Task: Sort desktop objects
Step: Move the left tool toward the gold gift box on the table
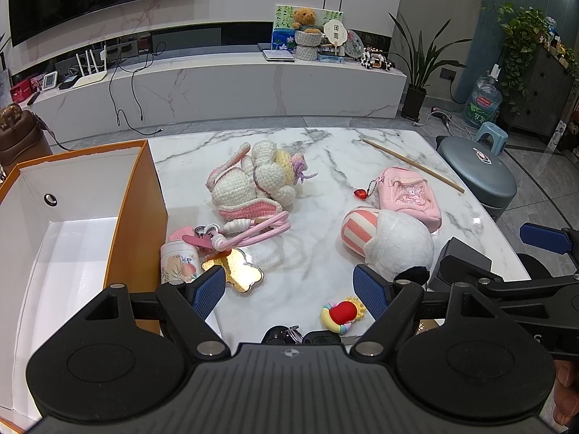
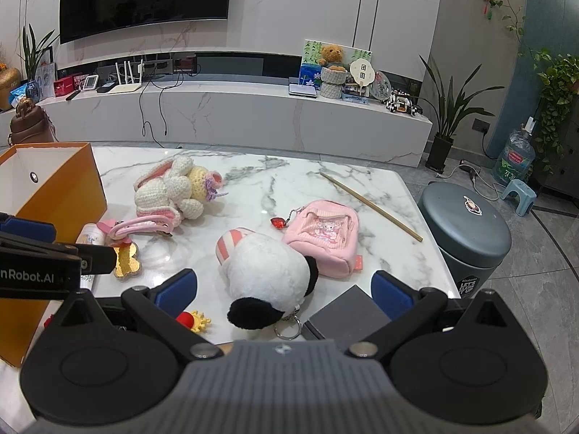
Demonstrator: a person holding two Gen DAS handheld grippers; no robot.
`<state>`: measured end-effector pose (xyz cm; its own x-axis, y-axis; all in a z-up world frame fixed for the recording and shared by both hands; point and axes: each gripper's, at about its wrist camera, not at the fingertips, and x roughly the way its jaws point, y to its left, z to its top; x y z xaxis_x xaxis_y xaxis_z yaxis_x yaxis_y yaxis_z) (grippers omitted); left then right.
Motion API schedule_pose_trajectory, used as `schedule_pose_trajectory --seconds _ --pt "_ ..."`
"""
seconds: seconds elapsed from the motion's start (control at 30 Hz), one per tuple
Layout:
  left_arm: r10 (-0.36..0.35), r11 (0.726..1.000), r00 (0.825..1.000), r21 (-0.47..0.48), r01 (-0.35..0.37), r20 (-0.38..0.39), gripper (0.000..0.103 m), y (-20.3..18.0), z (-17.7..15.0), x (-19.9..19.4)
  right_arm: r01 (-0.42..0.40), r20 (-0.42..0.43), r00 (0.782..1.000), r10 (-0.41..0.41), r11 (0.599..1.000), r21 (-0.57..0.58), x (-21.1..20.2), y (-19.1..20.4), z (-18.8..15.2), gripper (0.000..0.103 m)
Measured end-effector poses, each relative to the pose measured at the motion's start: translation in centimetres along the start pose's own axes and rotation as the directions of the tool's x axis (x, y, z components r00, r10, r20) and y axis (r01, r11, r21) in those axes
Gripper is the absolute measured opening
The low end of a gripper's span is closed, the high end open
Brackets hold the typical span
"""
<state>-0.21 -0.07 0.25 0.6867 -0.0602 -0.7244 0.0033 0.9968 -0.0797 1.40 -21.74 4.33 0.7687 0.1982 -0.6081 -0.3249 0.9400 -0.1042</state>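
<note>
On the marble table (image 1: 325, 152) lie a crochet bunny (image 1: 253, 181), a pink pouch with a red heart charm (image 1: 410, 191), a white and striped plush (image 1: 387, 238), a pink strap (image 1: 253, 231), a gold bear-shaped mirror (image 1: 239, 271), a small floral can (image 1: 180, 262), a colourful toy (image 1: 342, 313), keys (image 1: 300, 336) and a dark box (image 2: 347, 314). An open orange box (image 1: 72, 224) stands at the left. My left gripper (image 1: 289, 293) is open and empty above the near table edge. My right gripper (image 2: 284, 289) is open and empty over the plush (image 2: 267, 275).
A wooden stick (image 1: 412, 164) lies at the table's far right. A grey round stool (image 2: 466, 228) stands right of the table, with a small blue stool (image 2: 519, 195) and a water bottle (image 2: 514, 159) behind it. A white TV bench (image 2: 235, 115) runs along the back.
</note>
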Motion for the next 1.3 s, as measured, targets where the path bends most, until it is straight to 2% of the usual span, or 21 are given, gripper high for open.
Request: schedule_pose_trajectory --seconds 0.63,0.77,0.87,1.0,1.13,1.3 --pt "0.0 1.0 1.0 -0.001 0.0 -0.001 0.092 0.0 0.0 0.0 -0.002 -0.001 1.0 0.002 1.0 0.0 0.1 0.1 0.0 0.102" --pt "0.001 1.0 1.0 0.013 -0.001 -0.024 0.092 -0.1 -0.2 0.3 -0.015 -0.002 1.0 0.015 0.999 -0.028 0.3 0.3 -0.2 0.102" --pt "-0.008 0.999 0.999 0.031 0.01 -0.05 0.092 -0.3 -0.7 0.6 0.014 0.03 0.999 -0.011 0.997 -0.071 0.1 -0.6 0.3 0.102" --pt "-0.018 0.997 0.998 0.069 0.023 -0.065 0.092 -1.3 -1.3 1.0 0.077 0.055 0.996 -0.074 0.995 -0.06 0.2 -2.7 0.9 0.102" --pt "-0.04 0.995 0.996 0.09 0.047 -0.079 0.092 -2.2 -1.9 1.2 0.05 0.043 0.998 -0.048 0.998 -0.042 0.3 -5.0 1.2 0.102" --pt "-0.057 0.988 0.993 0.135 0.07 -0.101 0.092 -3.9 -3.1 1.7 0.005 0.071 0.997 0.0 0.998 -0.066 0.3 -6.9 1.1 0.102"
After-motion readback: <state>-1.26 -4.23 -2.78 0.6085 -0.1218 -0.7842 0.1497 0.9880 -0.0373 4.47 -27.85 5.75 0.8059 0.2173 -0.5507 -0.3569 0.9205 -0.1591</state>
